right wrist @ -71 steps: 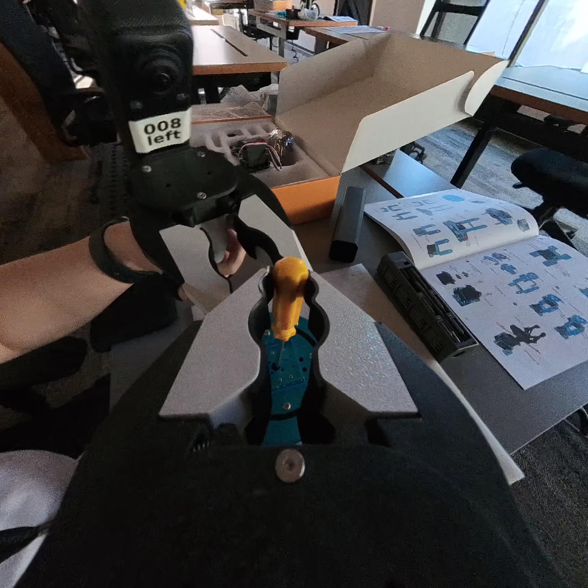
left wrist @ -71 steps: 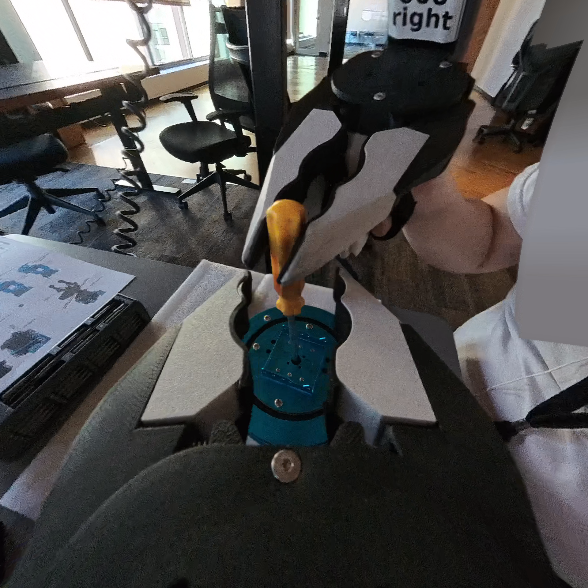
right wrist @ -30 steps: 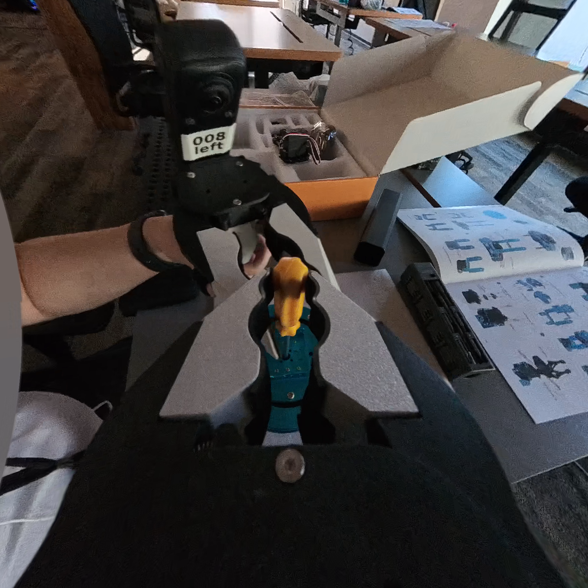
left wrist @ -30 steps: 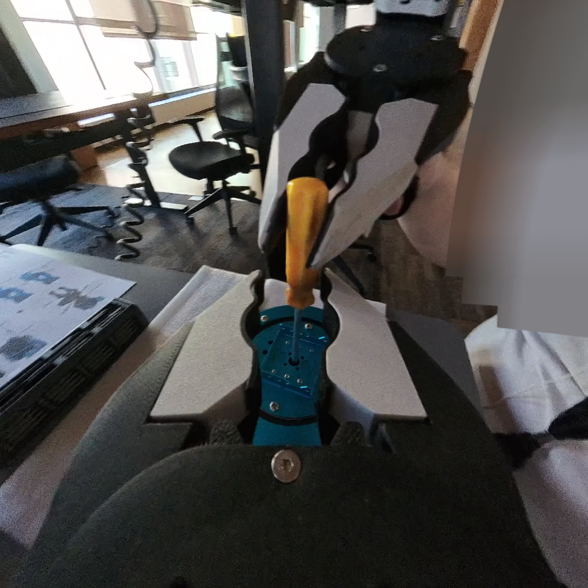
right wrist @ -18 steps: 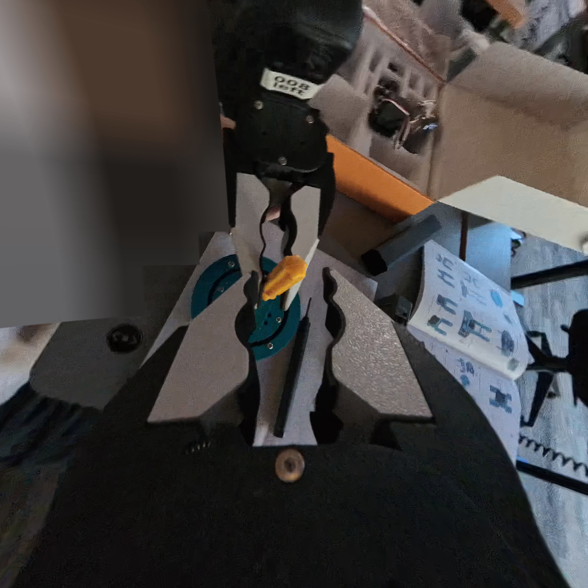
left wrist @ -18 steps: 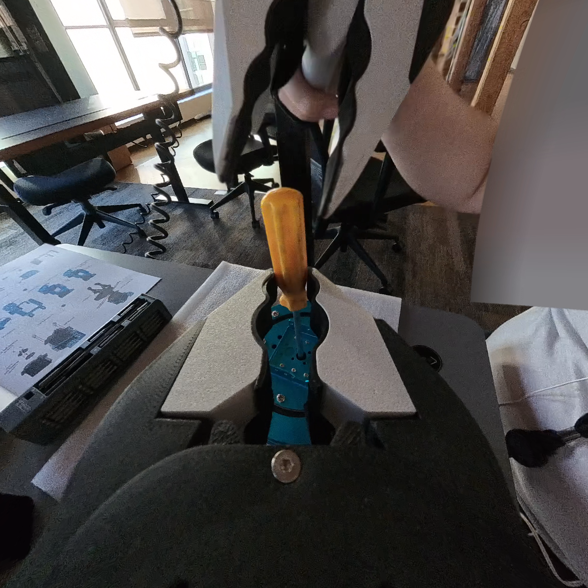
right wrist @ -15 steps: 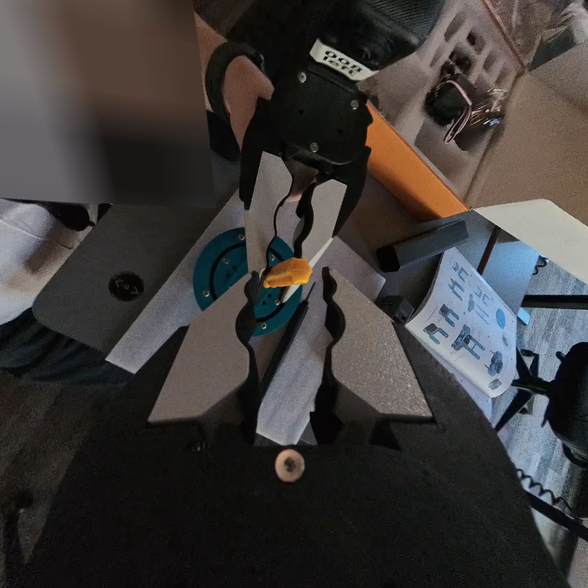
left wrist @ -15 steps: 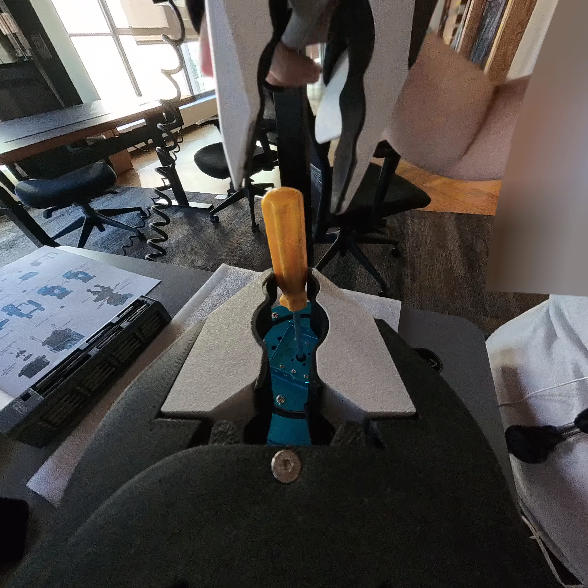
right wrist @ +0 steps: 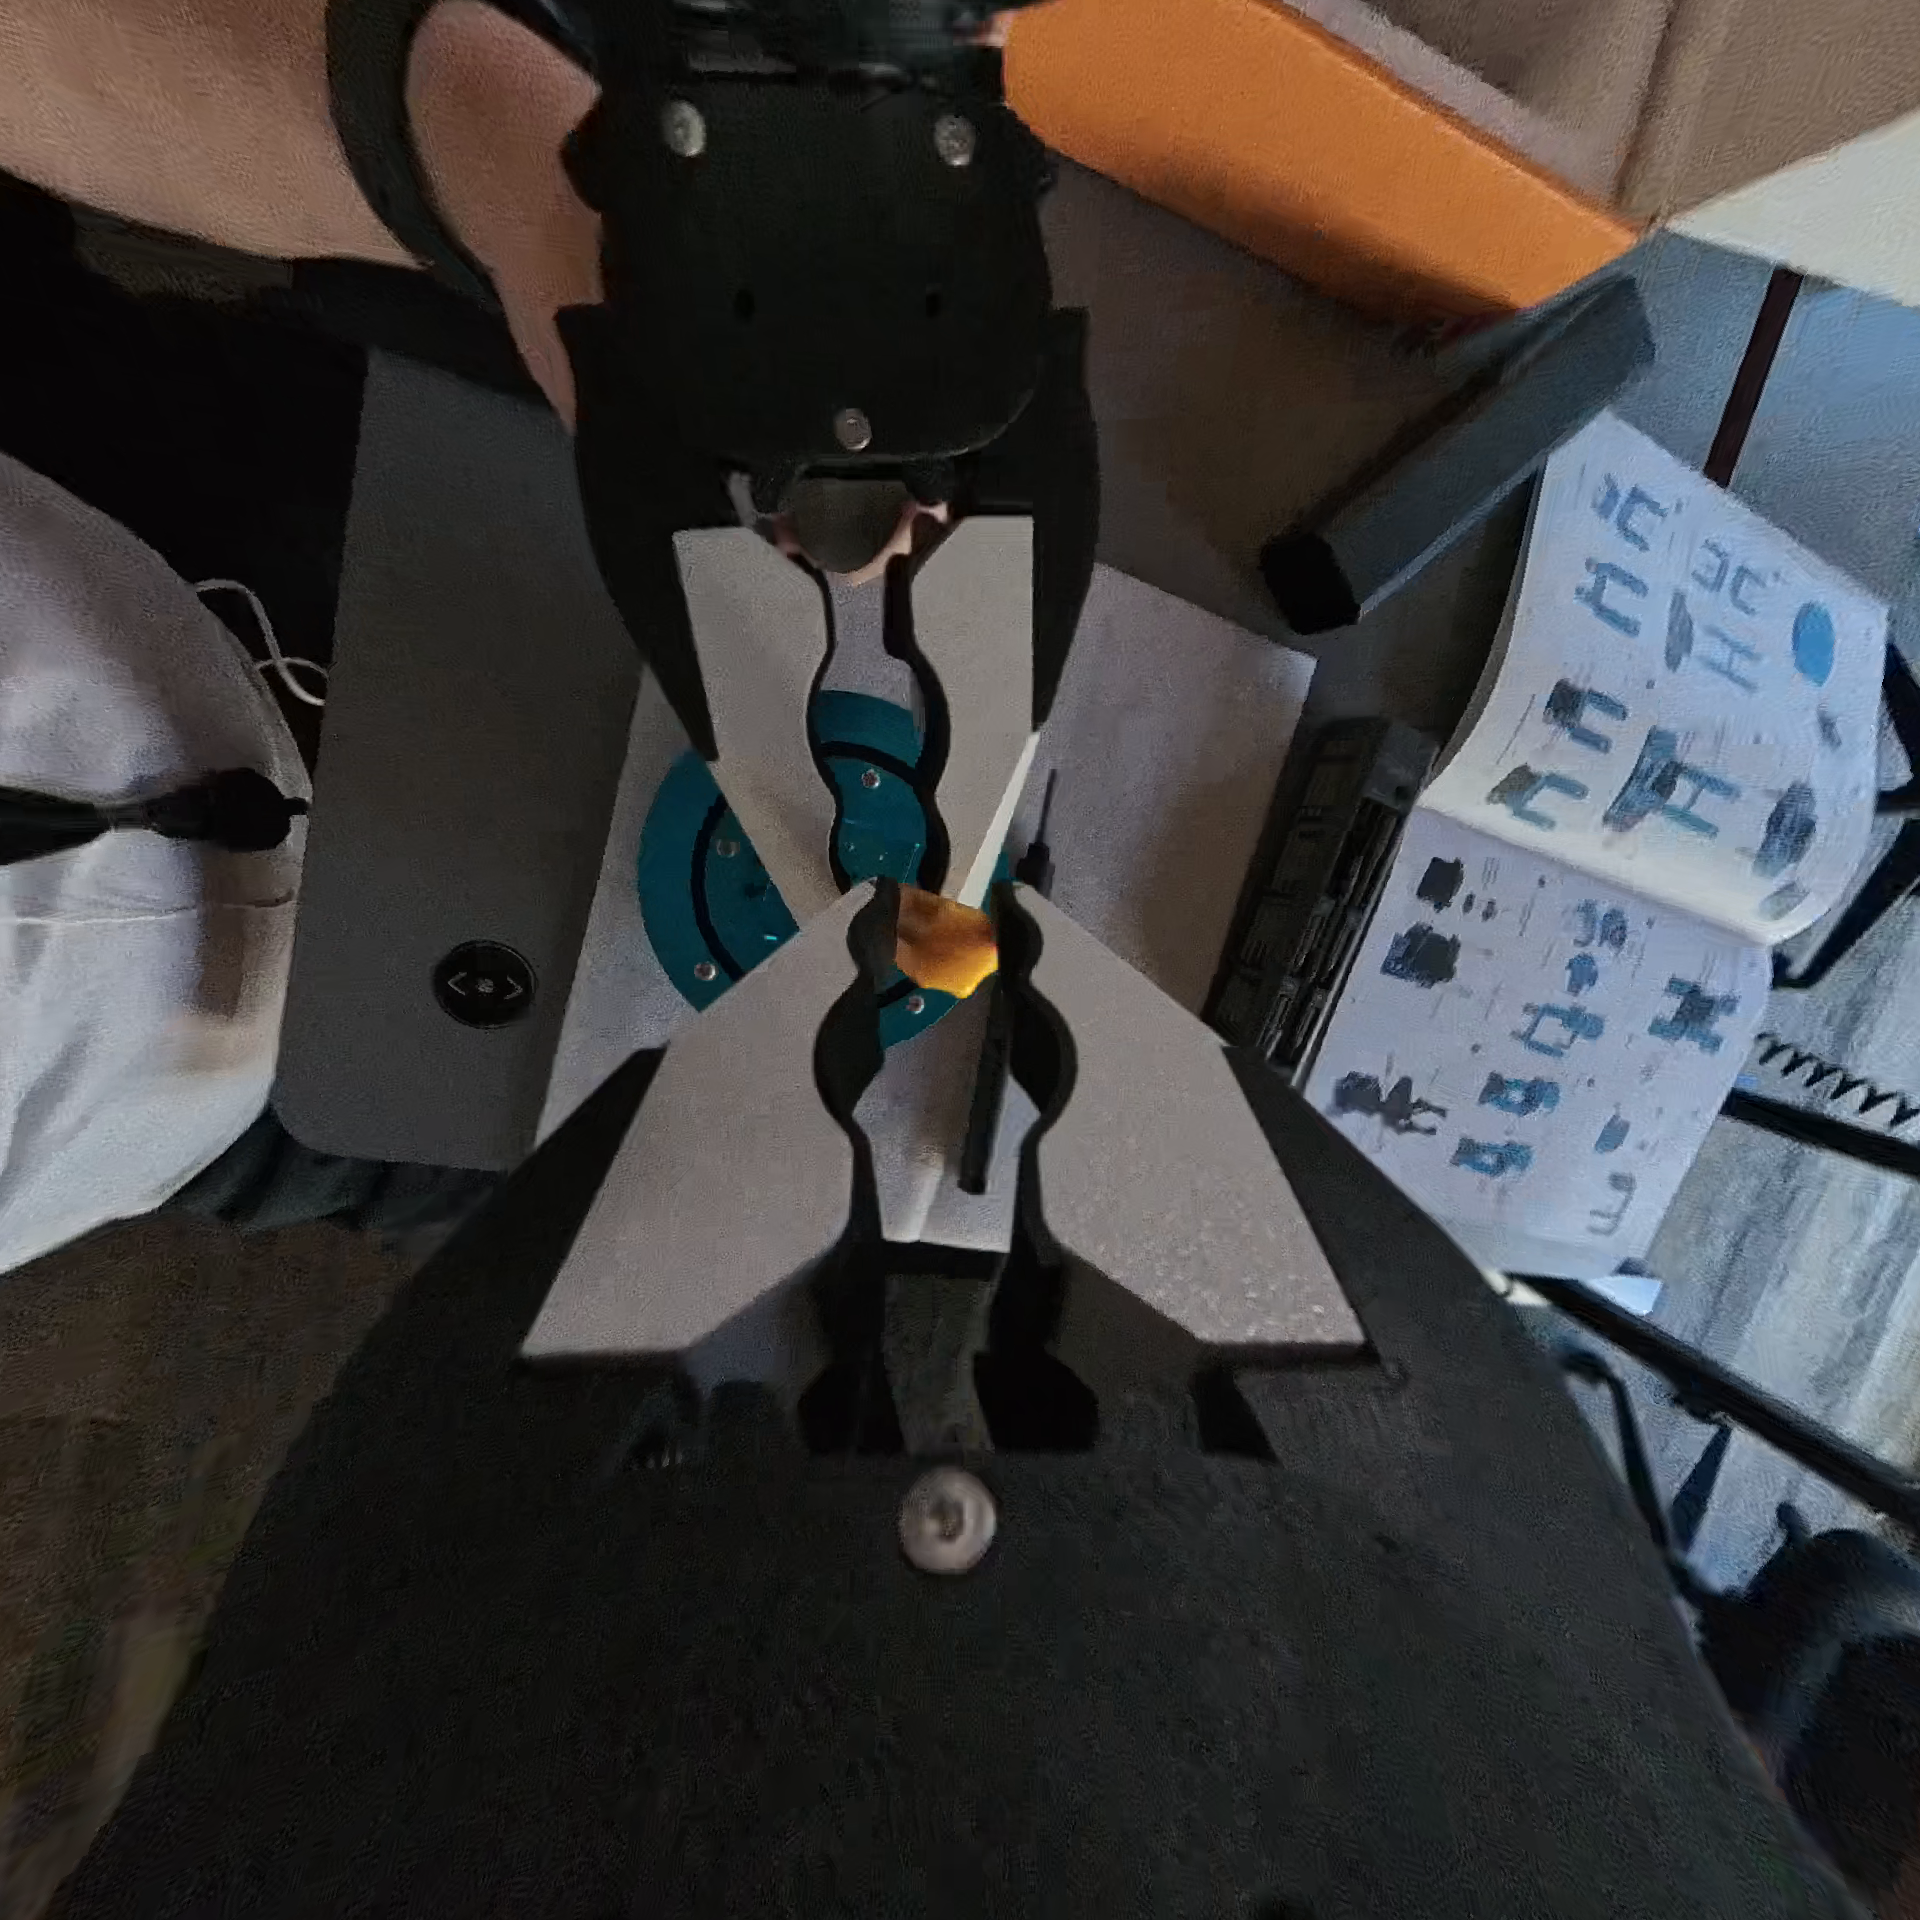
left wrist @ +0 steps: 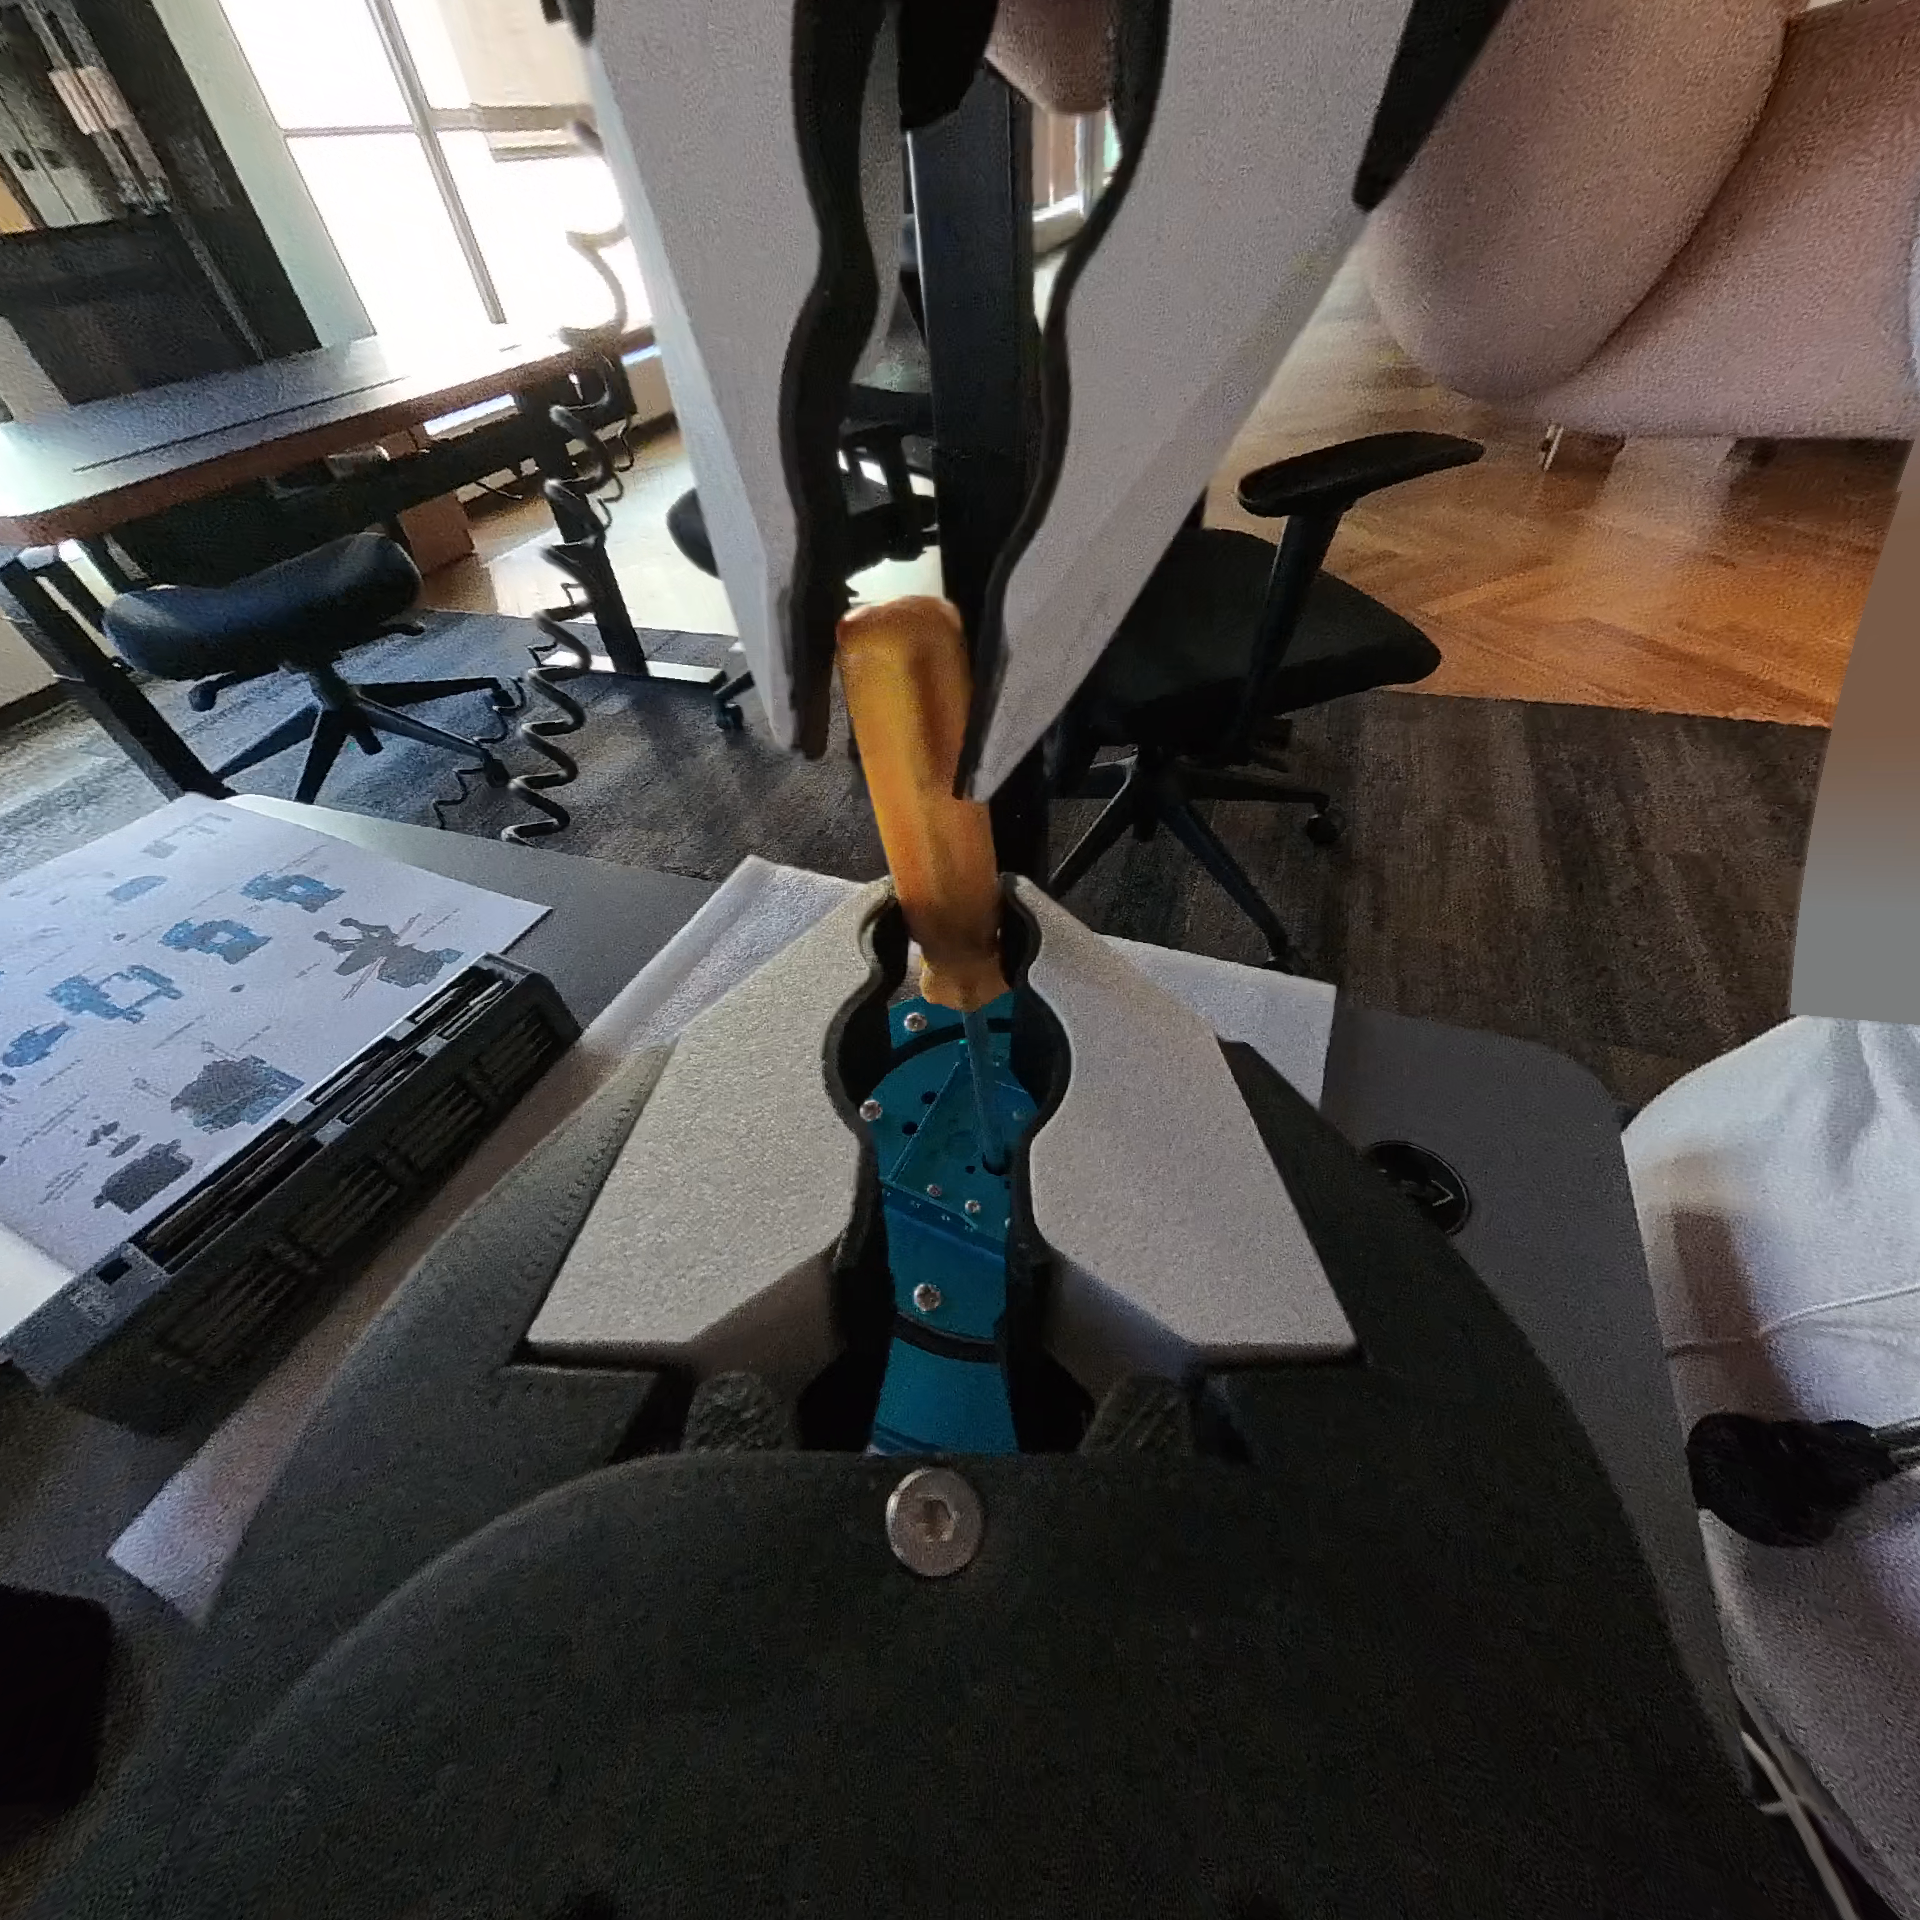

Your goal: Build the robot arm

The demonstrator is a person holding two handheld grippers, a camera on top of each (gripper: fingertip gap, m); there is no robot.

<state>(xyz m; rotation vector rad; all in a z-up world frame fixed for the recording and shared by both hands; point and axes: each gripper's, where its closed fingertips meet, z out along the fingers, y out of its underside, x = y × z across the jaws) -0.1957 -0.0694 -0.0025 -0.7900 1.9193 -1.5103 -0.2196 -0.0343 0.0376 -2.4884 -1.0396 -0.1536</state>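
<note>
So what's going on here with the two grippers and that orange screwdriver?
The left gripper is shut on a blue metal part sitting on white foam. The orange screwdriver stands upright with its tip in the part. The right gripper comes from above, its fingertips around the top of the handle. An open booklet lies beside them.

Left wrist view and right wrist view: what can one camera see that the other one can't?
Only the left wrist view shows the office chairs, the coiled cable, and the screwdriver's thin shaft reaching down into the small blue block.

Only the right wrist view shows the orange box edge, the dark square bar, the round black button in the grey table, and the whole teal disc.

Both show the orange screwdriver handle, the left gripper around it, the right gripper at its top, the picture booklet and the black tray.
</note>
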